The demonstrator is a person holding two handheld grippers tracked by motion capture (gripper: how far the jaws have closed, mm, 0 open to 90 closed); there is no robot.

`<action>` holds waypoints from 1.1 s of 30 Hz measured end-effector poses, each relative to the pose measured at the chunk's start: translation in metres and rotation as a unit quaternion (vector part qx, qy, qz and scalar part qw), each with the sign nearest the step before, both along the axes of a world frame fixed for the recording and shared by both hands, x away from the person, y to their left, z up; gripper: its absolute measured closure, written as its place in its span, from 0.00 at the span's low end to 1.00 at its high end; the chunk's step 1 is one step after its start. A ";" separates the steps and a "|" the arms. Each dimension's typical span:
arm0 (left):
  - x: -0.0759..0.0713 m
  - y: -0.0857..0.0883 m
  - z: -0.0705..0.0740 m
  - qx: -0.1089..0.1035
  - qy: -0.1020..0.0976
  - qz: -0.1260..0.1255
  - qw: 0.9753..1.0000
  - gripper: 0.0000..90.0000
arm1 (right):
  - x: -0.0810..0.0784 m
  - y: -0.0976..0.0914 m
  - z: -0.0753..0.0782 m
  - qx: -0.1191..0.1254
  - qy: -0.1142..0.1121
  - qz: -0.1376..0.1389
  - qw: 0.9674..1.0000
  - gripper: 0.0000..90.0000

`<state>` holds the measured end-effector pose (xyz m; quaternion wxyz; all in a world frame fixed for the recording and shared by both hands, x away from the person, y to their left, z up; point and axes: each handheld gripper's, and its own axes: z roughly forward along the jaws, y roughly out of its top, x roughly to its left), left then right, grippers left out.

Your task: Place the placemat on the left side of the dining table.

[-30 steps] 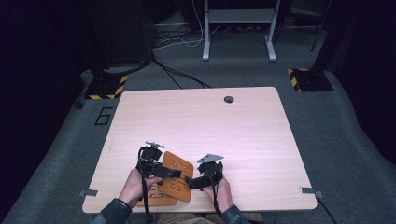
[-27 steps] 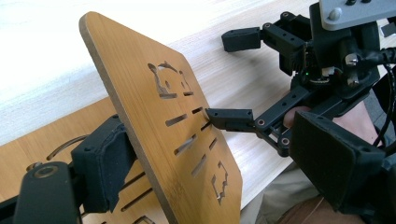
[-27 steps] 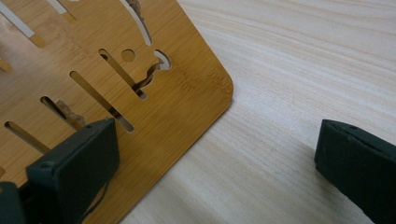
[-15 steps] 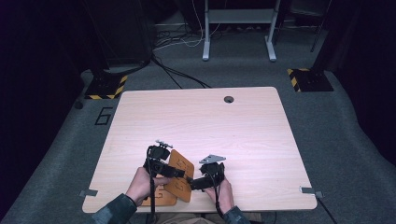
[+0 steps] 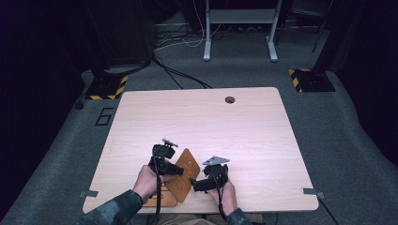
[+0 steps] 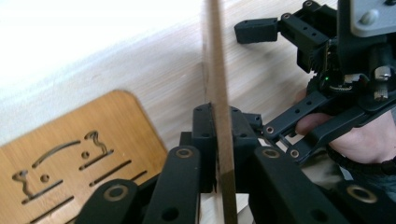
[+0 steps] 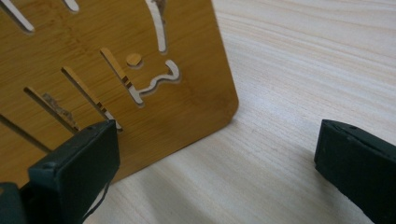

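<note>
Upright — bamboo panel [image 6: 218,93] in left gripper [image 6: 215,140]

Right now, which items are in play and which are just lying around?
In play:
- upright bamboo panel, gripped edge-on by the left hand-held gripper
- flat bamboo panel lying on the table beside it
- right hand-held gripper, open next to the upright panel

Just lying about:
- table with its cable hole
- floor cables
- metal stand behind
</note>
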<state>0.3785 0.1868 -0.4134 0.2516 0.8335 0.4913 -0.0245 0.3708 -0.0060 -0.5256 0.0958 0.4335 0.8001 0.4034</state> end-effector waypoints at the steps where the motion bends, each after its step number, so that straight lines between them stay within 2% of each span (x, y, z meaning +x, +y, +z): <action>1: 0.000 0.000 0.000 0.000 0.000 0.000 1.000 0.96 | 0.000 0.000 0.000 0.000 0.000 0.000 1.000 0.00; 4: -0.002 -0.007 0.002 0.010 -0.003 -0.002 1.000 0.96 | -0.002 -0.003 0.000 -0.006 -0.002 -0.002 1.000 0.00; 9: -0.002 -0.013 0.007 0.003 -0.008 -0.008 1.000 0.96 | -0.006 -0.010 0.001 0.002 -0.004 -0.005 1.000 0.00; 15: 0.005 -0.013 0.018 -0.001 -0.021 -0.011 1.000 0.96 | -0.011 -0.020 0.001 -0.006 -0.010 -0.007 1.000 0.00; 23: 0.014 0.002 0.029 -0.004 -0.032 -0.003 0.999 0.96 | -0.007 -0.044 0.002 -0.016 -0.010 -0.033 0.999 0.00; 29: 0.022 0.018 0.036 -0.013 -0.041 0.015 0.999 0.96 | -0.003 -0.072 0.002 -0.027 -0.016 -0.054 0.998 0.00; 30: 0.022 0.018 0.036 -0.013 -0.041 0.015 0.999 0.96 | -0.003 -0.072 0.002 -0.027 -0.016 -0.054 0.998 0.00; 33: 0.028 0.027 0.038 -0.008 -0.046 0.028 0.999 0.96 | -0.001 -0.092 0.001 -0.036 -0.015 -0.071 0.997 0.00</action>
